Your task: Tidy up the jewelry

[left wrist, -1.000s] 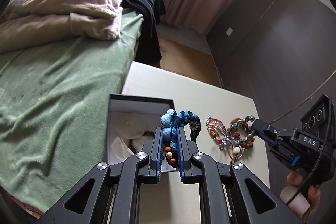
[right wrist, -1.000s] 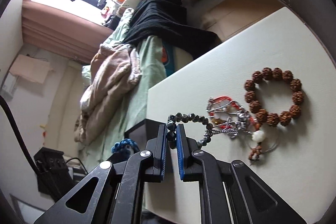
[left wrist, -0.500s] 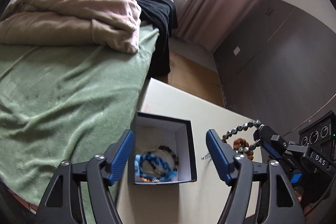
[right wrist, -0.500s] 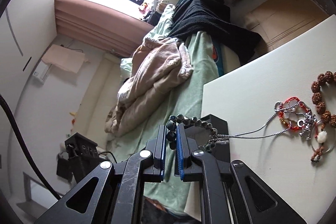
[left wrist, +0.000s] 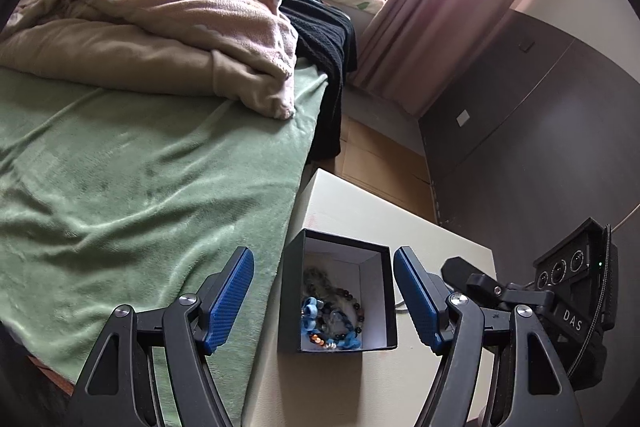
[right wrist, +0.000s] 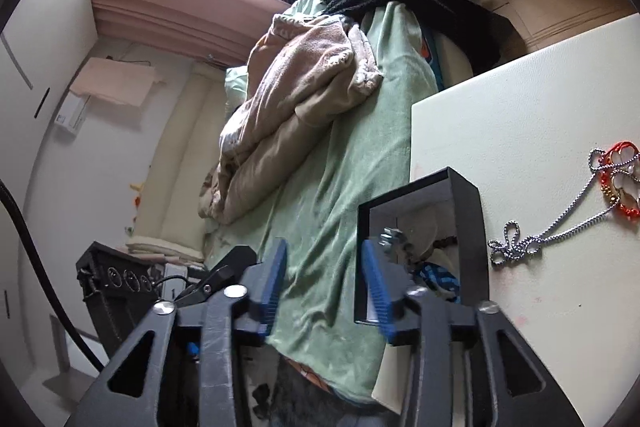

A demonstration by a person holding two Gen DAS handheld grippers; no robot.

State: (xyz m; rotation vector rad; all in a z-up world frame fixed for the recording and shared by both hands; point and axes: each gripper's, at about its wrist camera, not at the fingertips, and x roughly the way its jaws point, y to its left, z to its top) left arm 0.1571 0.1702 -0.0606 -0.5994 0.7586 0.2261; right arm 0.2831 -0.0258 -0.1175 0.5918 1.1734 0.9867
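Observation:
A black box (left wrist: 386,291) with a white lining stands at the white table's (left wrist: 360,215) left edge. In it lie a blue braided bracelet (left wrist: 314,319) and a dark bead bracelet (left wrist: 354,309). My left gripper (left wrist: 324,297) hangs open above the box, empty. My right gripper (right wrist: 324,283) is at the box's (right wrist: 468,227) near-left rim, its jaws opening with nothing between them; blurred grey beads (right wrist: 394,237) show just inside the box. A silver chain (right wrist: 560,227) and a red bracelet (right wrist: 618,179) lie on the table (right wrist: 520,107) to the right.
A bed with a green blanket (left wrist: 140,187) and a beige duvet (left wrist: 160,27) runs along the table's left side. Dark wardrobe doors (left wrist: 520,127) stand on the right. In the left wrist view the right gripper (left wrist: 480,283) sits right of the box.
The left gripper opened, dropped the blue bracelet into the box and drew back upward. The right gripper carried the dark bead bracelet leftward to the box and opened; the beads left its pads.

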